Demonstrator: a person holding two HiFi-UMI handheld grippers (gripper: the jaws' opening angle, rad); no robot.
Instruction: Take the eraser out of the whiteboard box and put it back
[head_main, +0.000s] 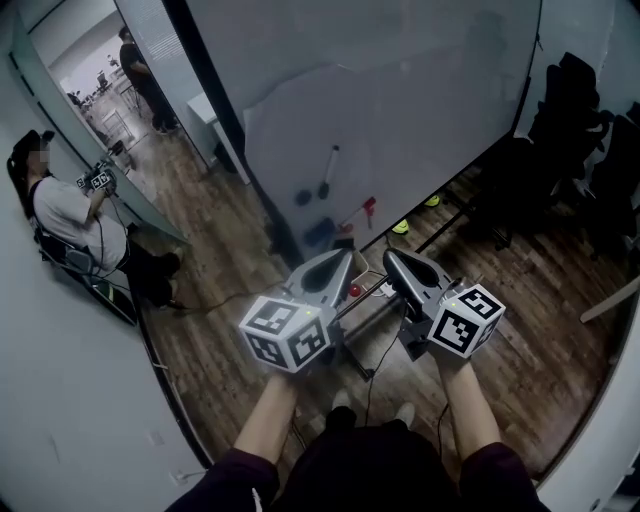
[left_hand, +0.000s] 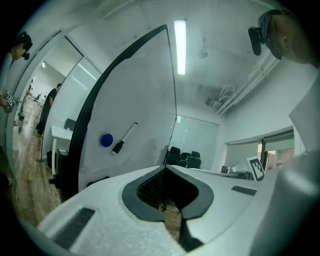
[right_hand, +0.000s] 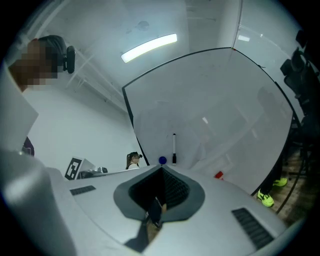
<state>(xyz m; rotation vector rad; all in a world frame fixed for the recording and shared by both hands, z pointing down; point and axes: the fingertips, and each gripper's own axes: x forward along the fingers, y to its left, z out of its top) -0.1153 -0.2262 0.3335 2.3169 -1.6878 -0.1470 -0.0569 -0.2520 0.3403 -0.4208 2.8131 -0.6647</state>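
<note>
Just above the gripper tips at the centre of the head view, a blue oblong block (head_main: 320, 233) sits low on the large white whiteboard (head_main: 400, 100); it looks like the eraser, though I cannot tell for sure, and no box can be made out. Around it the board carries one round blue magnet (head_main: 303, 197), one white marker pen with a dark cap (head_main: 329, 168) and one small red piece (head_main: 368, 205). Below, the left gripper (head_main: 343, 258) and the right gripper (head_main: 392, 256) lie side by side with their noses converging toward the board. Each has its jaws pressed together with nothing pinched between them, as the left gripper view (left_hand: 165, 166) and the right gripper view (right_hand: 161, 168) both show. Two marker cubes ride on them, one on the left (head_main: 286, 333) and one on the right (head_main: 465, 320). Two bare forearms, left (head_main: 265, 420) and right (head_main: 470, 410), reach up from the bottom edge, dark sleeves at the elbows. Beyond the board's foot, two yellow-green shoes (head_main: 400, 227) rest on the dark wooden floor (head_main: 220, 290), and black office chairs (head_main: 570, 110) fill the upper right. Two people are at the upper left: one seated against the wall (head_main: 70, 215), one standing farther off (head_main: 140, 70).
</note>
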